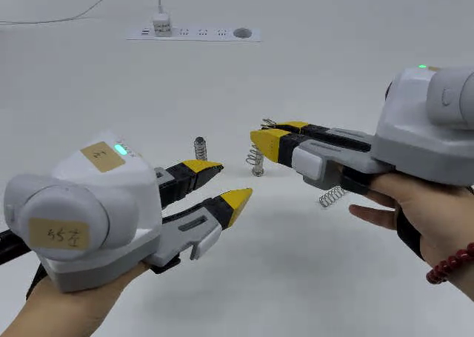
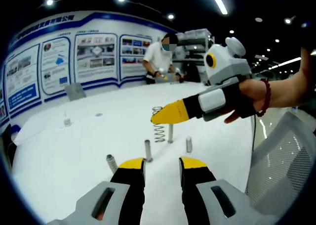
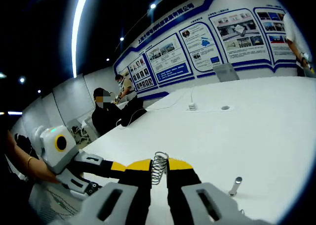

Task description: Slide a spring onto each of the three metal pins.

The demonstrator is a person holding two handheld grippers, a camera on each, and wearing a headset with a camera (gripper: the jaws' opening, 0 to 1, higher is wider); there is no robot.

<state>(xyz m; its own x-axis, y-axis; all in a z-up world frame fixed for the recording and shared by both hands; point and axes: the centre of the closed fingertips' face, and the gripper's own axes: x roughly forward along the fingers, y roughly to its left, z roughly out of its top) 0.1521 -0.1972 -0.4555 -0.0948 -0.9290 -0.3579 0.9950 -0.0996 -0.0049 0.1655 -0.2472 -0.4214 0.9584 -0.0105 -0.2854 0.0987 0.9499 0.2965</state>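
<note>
My right gripper (image 1: pixel 261 139) is shut on a coil spring (image 1: pixel 255 156), which hangs just above and beside a bare metal pin (image 1: pixel 258 171). In the right gripper view the spring (image 3: pixel 159 168) stands between the yellow tips, with a pin (image 3: pixel 236 185) to the lower right. My left gripper (image 1: pixel 221 182) is open and holds nothing, to the left of the pins. A pin wearing a spring (image 1: pixel 200 147) stands behind it. In the left gripper view, three bare pins (image 2: pixel 147 150) (image 2: pixel 170 133) (image 2: pixel 188 144) rise ahead of the open gripper (image 2: pixel 162 165), and the right gripper (image 2: pixel 157 118) dangles the spring (image 2: pixel 158 129).
A loose spring (image 1: pixel 332 196) lies on the white table under the right gripper. A power strip (image 1: pixel 192 33) sits at the far edge. People stand at benches in the background (image 2: pixel 159 62).
</note>
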